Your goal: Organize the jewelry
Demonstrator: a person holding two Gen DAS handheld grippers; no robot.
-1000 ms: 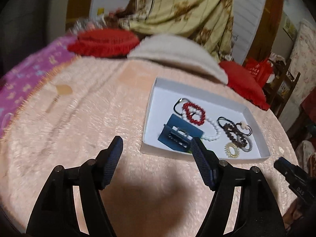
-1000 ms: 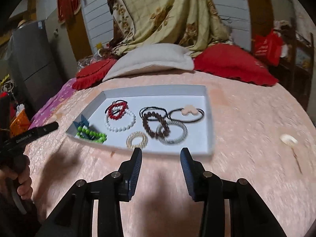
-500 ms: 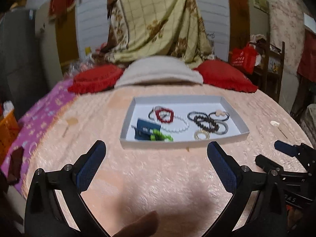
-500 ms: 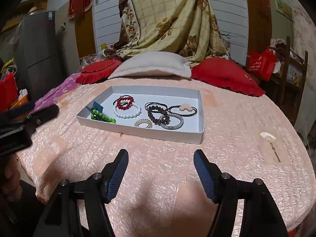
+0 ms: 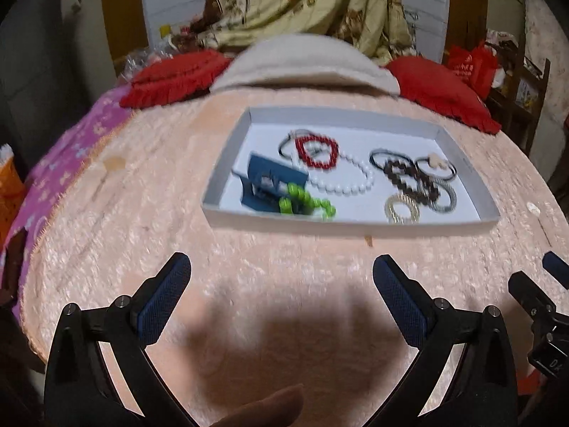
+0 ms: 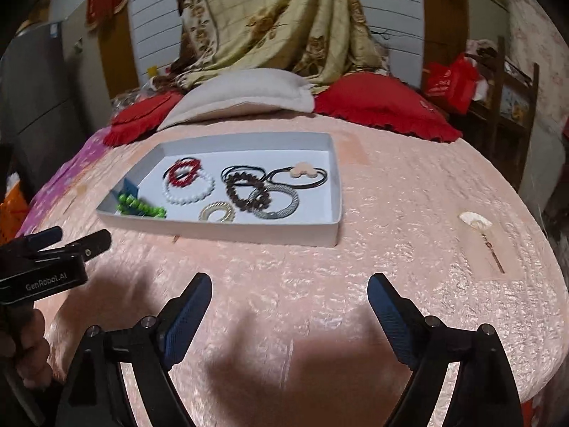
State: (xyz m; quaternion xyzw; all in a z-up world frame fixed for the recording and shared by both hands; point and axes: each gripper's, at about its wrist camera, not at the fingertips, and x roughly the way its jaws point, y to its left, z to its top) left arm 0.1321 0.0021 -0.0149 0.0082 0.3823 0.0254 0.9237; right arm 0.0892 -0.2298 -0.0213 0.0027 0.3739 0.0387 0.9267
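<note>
On the pink bedspread (image 6: 391, 192) ahead of both tongs sat the white tray (image 6: 330, 163) with all the jewelry in it — well apart from either set of tips, nothing between any of the fingers.

We had the left gripper (image 5: 281, 277) spread as wide as it goes, empty, over bare bedspread; the tray's near wall lay beyond its tips, roughly centred between them. The right gripper (image 6: 290, 295) was also apart and empty, its jaws just having been opening; from its view the tray sat ahead and slightly to the left.

Tray contents as we saw them:
- blue clip (image 5: 270, 185) at the near-left corner, green bead bracelet (image 6: 142, 206) lying against it
- red bead bracelet (image 6: 183, 172) resting on the far part of the white pearl bracelet (image 6: 188, 192)
- gold coil hair tie (image 6: 217, 211) near the front wall
- brown bead bracelet (image 6: 245, 192) overlapping a grey mesh bangle (image 6: 281, 201)
- black hair ties behind, one with a beige ornament (image 6: 302, 170)

Off to the right of the tray, a small shell-like pin (image 6: 474, 222) lay on the bedspread — well apart from it. Left view was motion-blurred.
</note>
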